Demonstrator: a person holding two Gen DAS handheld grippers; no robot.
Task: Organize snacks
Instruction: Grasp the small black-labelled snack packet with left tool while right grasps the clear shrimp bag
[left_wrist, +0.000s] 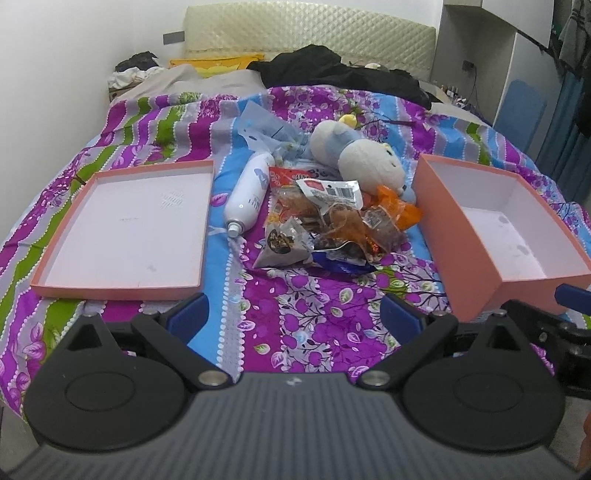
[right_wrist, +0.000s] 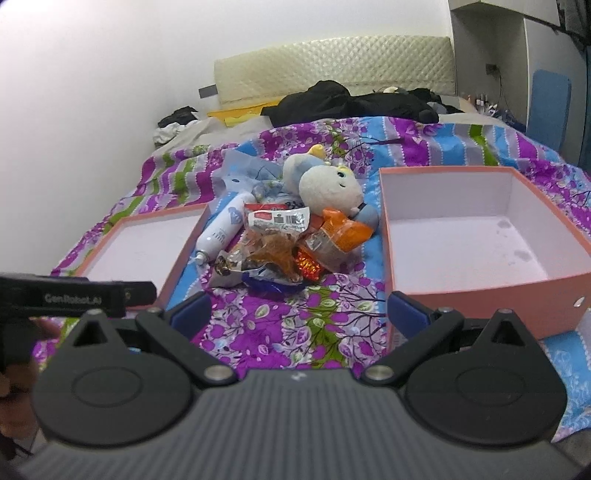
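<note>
Snacks (left_wrist: 325, 221) heaped ahead of both my wide-open, empty grippers, left gripper (left_wrist: 293, 314) and right gripper (right_wrist: 299, 314); slippery wrappers could snag the bottle (left_wrist: 247, 192) or toy (left_wrist: 362, 155).

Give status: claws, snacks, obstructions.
Left claw and right claw open, holding nothing. Snack pile untouched between shallow lid and deep box. Plush toy and white bottle crowd the pile.

I cannot read the print on the snack packets (left_wrist: 325, 218); the pile overlaps itself, and a blue wrapper (left_wrist: 340, 264) shows only an edge beneath it. The plush toy (left_wrist: 364, 155) hides part of the pale bag (left_wrist: 258, 127) behind it. The deep box (right_wrist: 480, 236) is cut by the right wrist view's edge. My left-hand unit (right_wrist: 66, 295) enters there only partly, blurred.
</note>
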